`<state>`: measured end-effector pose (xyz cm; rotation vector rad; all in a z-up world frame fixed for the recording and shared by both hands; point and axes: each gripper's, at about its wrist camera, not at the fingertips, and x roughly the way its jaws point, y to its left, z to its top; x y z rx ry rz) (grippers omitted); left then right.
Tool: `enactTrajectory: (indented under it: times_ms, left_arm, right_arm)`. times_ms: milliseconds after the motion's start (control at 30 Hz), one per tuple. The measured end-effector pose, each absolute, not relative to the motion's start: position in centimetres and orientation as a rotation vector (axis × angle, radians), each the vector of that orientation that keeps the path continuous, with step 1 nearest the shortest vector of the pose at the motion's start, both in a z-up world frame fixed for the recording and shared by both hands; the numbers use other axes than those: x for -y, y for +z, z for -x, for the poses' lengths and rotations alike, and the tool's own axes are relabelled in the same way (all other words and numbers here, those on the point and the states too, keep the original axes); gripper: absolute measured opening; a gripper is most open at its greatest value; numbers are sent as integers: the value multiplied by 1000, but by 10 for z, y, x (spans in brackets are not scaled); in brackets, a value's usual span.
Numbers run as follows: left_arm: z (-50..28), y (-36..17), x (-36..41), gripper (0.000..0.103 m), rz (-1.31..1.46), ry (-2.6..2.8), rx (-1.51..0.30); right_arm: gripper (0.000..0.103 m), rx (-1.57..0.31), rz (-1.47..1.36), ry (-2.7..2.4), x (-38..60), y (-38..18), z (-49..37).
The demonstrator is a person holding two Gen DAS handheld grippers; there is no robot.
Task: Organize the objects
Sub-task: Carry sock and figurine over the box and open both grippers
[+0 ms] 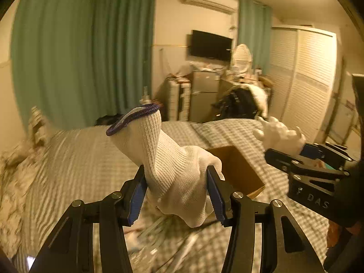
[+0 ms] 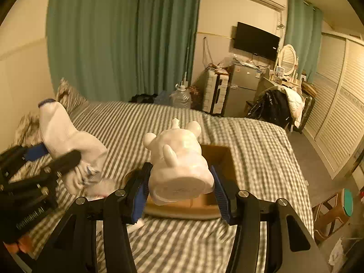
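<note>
Left gripper (image 1: 176, 195) was clenched on a white knit glove (image 1: 173, 159), whose blue-trimmed cuff pointed toward 11 o'clock. Right gripper (image 2: 179, 191) was clenched on a white animal figurine (image 2: 179, 159), base toward the camera, ears pointing toward 12 o'clock. Both items were held above the checked bed cover (image 2: 250, 150). An open cardboard box (image 2: 218, 161) rested on the bed directly beyond the figurine. Further off at 1 o'clock stood a small fridge (image 2: 241, 91) and a wall-mounted television (image 2: 256, 41).
</note>
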<state>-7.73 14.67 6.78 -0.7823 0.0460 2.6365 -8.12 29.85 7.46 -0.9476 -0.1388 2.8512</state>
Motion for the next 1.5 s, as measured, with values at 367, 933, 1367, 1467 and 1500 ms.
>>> enactTrajectory:
  times_ms: [367,933,1367,1467,1500]
  left_arm:
    - [170,-6,-235,52,963,2512,-168]
    - [179,-11,-219,85,963,2500,-163]
    - [111,43,-92,94,870,2674,-88]
    - [99,31,-56,95,908,2722,-58]
    - [94,26,-45,95,925,2735,-53]
  right_arm:
    - [51,-9,1109,2763,-382,20,145]
    - [75,-112,1112,2727,-402,-7,158]
    - [78,56,1007,2807,-301,68,82]
    - [78,85,1062,2829,-270,54,77]
    - [78,88,1097,2831,-259,43,77]
